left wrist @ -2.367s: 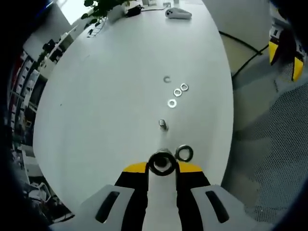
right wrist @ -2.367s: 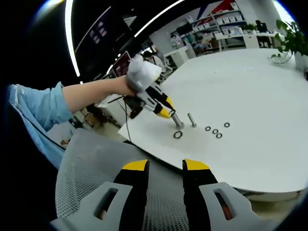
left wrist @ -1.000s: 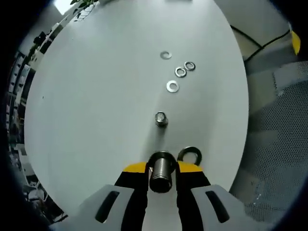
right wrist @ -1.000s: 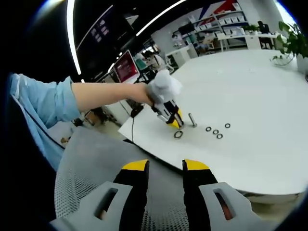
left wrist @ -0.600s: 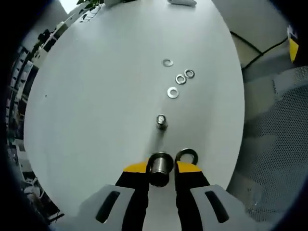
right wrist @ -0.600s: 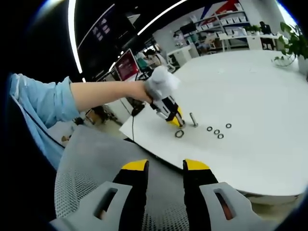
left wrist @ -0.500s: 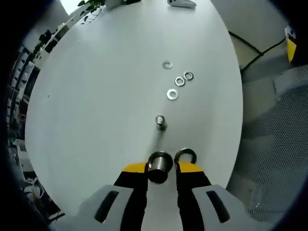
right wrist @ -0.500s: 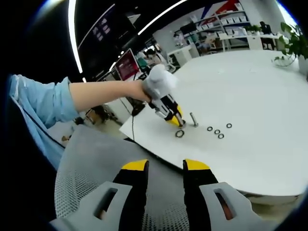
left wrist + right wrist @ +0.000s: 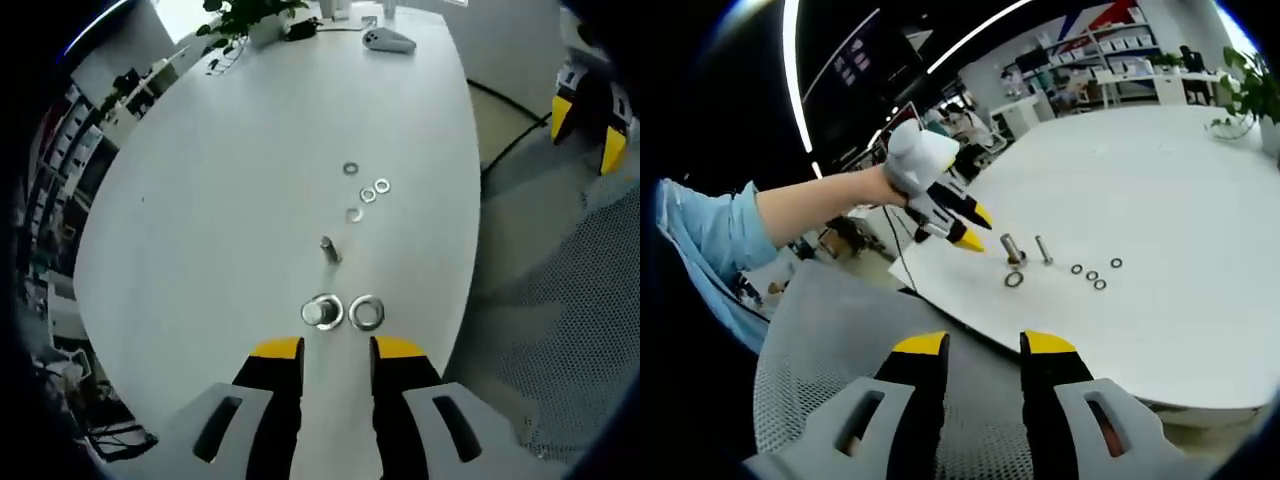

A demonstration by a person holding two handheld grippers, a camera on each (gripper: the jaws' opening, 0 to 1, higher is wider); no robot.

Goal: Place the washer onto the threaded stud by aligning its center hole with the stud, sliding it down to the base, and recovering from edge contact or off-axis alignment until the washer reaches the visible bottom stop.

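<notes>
A thick threaded stud [image 9: 322, 312] stands upright on the white table [image 9: 220, 200], just ahead of my left gripper [image 9: 336, 350], which is open and holds nothing. A large washer [image 9: 366, 312] lies flat right beside the stud. Farther on stands a thin stud [image 9: 327, 248], with several small washers [image 9: 368, 194] beyond it. In the right gripper view, the left gripper [image 9: 975, 228] hovers left of the thick stud [image 9: 1013, 248], above the table edge. The large washer [image 9: 1014, 280] lies in front of the stud. My right gripper [image 9: 983, 350] is open over a chair.
A grey mesh chair [image 9: 840, 350] sits below the right gripper, off the table's near edge [image 9: 970, 325]. A person's bare forearm [image 9: 810, 205] and blue sleeve reach in from the left. A grey device [image 9: 388, 40] and a plant [image 9: 240, 15] lie at the table's far end.
My left gripper has let go of the thick stud, which now stands on the table beside the large washer, and has drawn back and up. The right gripper has stayed put.
</notes>
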